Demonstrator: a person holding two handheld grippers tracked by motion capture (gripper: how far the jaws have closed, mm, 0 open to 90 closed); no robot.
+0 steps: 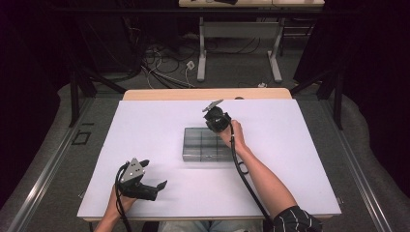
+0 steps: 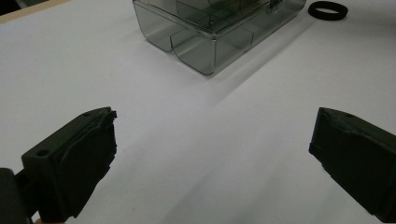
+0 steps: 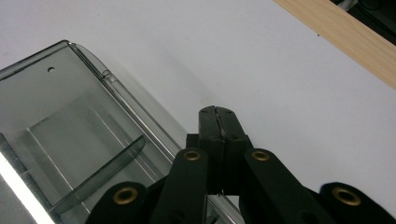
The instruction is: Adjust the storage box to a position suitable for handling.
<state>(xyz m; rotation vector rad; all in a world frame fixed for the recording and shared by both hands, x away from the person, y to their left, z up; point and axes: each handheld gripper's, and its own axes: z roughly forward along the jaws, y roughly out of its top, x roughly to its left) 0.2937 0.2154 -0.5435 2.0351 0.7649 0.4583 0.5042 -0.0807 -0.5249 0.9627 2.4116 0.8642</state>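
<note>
Bright, even light on the white table (image 1: 145,125) — dark surroundings, soft shadows, mild blur.

High view looks down over the whole white table (image 1: 145,145); both gripper views sit low and close, and all three catch the clear box (image 1: 207,144) (image 2: 215,32) (image 3: 70,140).

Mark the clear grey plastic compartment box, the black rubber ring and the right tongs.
Clear grey plastic compartment box (image 2: 205,44): left gripper view, near wall.
Black rubber ring (image 2: 328,10): left gripper view, band.
Right tongs (image 3: 219,122): right gripper view, shut tips.
</note>
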